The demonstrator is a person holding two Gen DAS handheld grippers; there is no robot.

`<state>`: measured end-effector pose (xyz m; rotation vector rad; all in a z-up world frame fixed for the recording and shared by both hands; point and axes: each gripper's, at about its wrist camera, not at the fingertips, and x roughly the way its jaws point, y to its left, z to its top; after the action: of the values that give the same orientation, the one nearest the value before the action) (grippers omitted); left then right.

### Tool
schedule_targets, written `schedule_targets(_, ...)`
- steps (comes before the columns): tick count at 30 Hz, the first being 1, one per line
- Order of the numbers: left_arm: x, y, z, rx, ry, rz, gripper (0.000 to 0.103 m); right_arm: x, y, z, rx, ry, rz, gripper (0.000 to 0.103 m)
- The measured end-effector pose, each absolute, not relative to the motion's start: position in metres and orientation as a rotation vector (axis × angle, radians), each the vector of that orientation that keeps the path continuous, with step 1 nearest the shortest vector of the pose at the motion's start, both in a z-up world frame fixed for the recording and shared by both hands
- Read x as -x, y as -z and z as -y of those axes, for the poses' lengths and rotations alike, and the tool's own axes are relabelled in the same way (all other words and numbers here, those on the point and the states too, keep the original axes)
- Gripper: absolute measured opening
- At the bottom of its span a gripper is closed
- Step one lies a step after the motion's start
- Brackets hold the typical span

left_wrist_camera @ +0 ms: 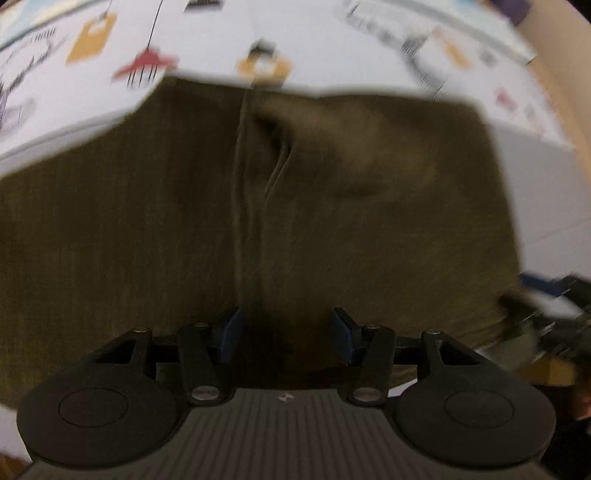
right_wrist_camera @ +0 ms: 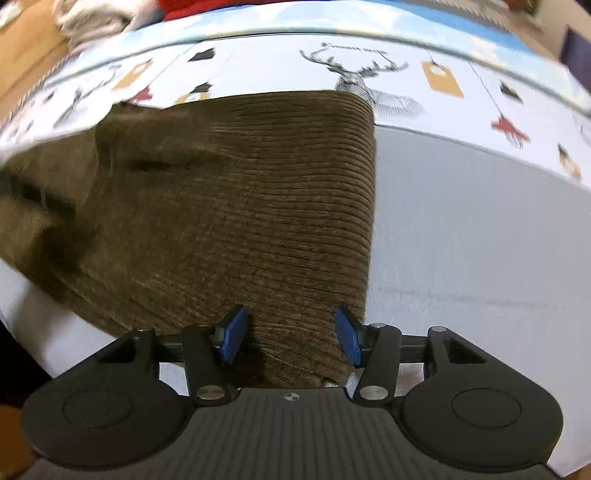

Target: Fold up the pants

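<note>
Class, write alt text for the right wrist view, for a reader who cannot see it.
The right gripper, its blue pads apart and gripping nothing, points down at folded brown corduroy pants near their right edge. The pants lie on a white cloth with a printed border of a deer, tags and red shapes.

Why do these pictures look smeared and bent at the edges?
Left wrist view: the brown pants and printed cloth are streaked by motion blur. Right wrist view: sharper on the corduroy ribs, blurred at left; the fisheye lens bows the table edge.
</note>
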<state>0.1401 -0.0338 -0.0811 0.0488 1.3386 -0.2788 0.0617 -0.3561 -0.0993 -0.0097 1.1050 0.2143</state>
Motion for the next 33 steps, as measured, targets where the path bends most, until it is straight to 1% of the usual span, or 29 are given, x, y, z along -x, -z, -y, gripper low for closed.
schedule_targets(2,-0.139,0.09,0.028,-0.005,0.274,-1.376,0.056,-0.059,0.103,0.36,-0.022,-0.205,-1.118,0.056)
schedule_targets(3,-0.138,0.091,0.024,0.027,0.281,-1.382,0.047,-0.059,0.101,0.362,-0.033,-0.2,-1.123,0.057)
schedule_targets(4,-0.136,0.091,0.021,0.043,0.296,-1.381,0.033,-0.06,0.102,0.362,-0.045,-0.195,-1.129,0.057)
schedule_targets(6,-0.13,0.084,0.022,0.012,0.345,-1.346,0.017,-0.068,0.105,0.359,-0.043,-0.188,-1.137,0.058)
schedule_targets(7,-0.127,0.078,0.022,0.004,0.382,-1.322,0.014,-0.069,0.104,0.358,-0.037,-0.185,-1.134,0.057)
schedule_targets(9,-0.122,0.06,0.01,0.074,0.445,-1.268,0.014,-0.068,0.098,0.361,-0.033,-0.154,-1.105,0.037)
schedule_targets(10,-0.12,0.056,0.005,0.085,0.463,-1.259,0.014,-0.069,0.096,0.364,-0.037,-0.144,-1.095,0.014)
schedule_targets(11,-0.117,0.06,0.002,0.056,0.461,-1.282,0.014,-0.07,0.095,0.37,-0.046,-0.133,-1.101,0.006)
schedule_targets(13,-0.113,0.082,0.004,-0.07,0.402,-1.37,0.01,-0.071,0.103,0.375,-0.014,-0.102,-1.142,0.006)
schedule_targets(15,-0.115,0.087,0.005,-0.161,0.344,-1.371,0.011,-0.071,0.108,0.371,0.06,-0.099,-1.155,0.006)
schedule_targets(16,-0.119,0.08,0.001,-0.128,0.335,-1.345,0.012,-0.07,0.105,0.369,0.081,-0.099,-1.139,0.007)
schedule_targets(17,-0.123,0.069,-0.006,-0.054,0.333,-1.297,0.016,-0.069,0.099,0.366,0.087,-0.102,-1.103,0.007)
schedule_targets(18,-0.128,0.057,-0.012,0.02,0.331,-1.236,0.026,-0.067,0.092,0.363,0.09,-0.113,-1.06,0.007)
schedule_targets(19,-0.132,0.046,-0.018,0.082,0.328,-1.176,0.034,-0.064,0.083,0.359,0.094,-0.138,-1.003,0.008)
schedule_targets(21,-0.142,0.03,-0.025,0.202,0.333,-1.089,0.035,-0.059,0.069,0.35,0.09,-0.203,-0.905,0.017)
schedule_targets(23,-0.152,0.029,-0.024,0.281,0.349,-1.067,0.038,-0.057,0.067,0.34,0.071,-0.284,-0.876,0.043)
schedule_targets(24,-0.157,0.032,-0.021,0.3,0.348,-1.069,0.041,-0.057,0.07,0.336,0.07,-0.315,-0.894,0.046)
schedule_targets(28,-0.182,0.059,-0.006,0.303,0.299,-1.115,0.041,-0.062,0.097,0.318,0.169,-0.358,-1.029,0.046)
schedule_targets(31,-0.199,0.075,0.001,0.316,0.297,-1.118,0.041,-0.064,0.107,0.314,0.206,-0.346,-1.066,0.046)
schedule_targets(32,-0.201,0.078,0.005,0.289,0.297,-1.111,0.039,-0.065,0.107,0.314,0.202,-0.345,-1.068,0.046)
schedule_targets(33,-0.202,0.079,0.009,0.262,0.289,-1.11,0.033,-0.065,0.108,0.314,0.199,-0.345,-1.07,0.046)
